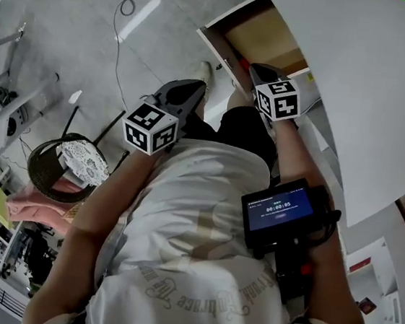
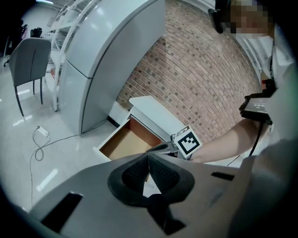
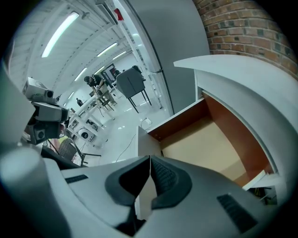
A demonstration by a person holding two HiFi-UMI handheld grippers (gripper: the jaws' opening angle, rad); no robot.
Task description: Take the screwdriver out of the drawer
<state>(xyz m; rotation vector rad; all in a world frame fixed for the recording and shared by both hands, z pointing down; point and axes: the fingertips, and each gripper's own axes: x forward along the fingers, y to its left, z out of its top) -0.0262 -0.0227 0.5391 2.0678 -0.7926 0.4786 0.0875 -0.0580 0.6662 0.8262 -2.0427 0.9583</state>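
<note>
The wooden drawer (image 1: 269,36) stands pulled out of a white cabinet, and its bare bottom (image 3: 205,139) shows nothing lying in the part I can see. No screwdriver is visible in any view. My right gripper (image 1: 255,70) hangs just above the drawer's near edge, pointing steeply down into it, jaws shut and empty (image 3: 150,159). My left gripper (image 1: 196,86) is off to the left over the floor, also shut with nothing in it (image 2: 149,157). From the left gripper view the drawer (image 2: 122,145) lies ahead, with the right gripper (image 2: 160,148) beside it.
The white cabinet top (image 1: 356,88) overhangs the drawer at the right, against a brick wall (image 2: 200,69). A cable with a plug (image 2: 42,132) lies on the floor left of the drawer. A tall grey cabinet (image 2: 102,56), a grey chair (image 2: 30,58) and a wicker basket (image 1: 64,167) stand further off.
</note>
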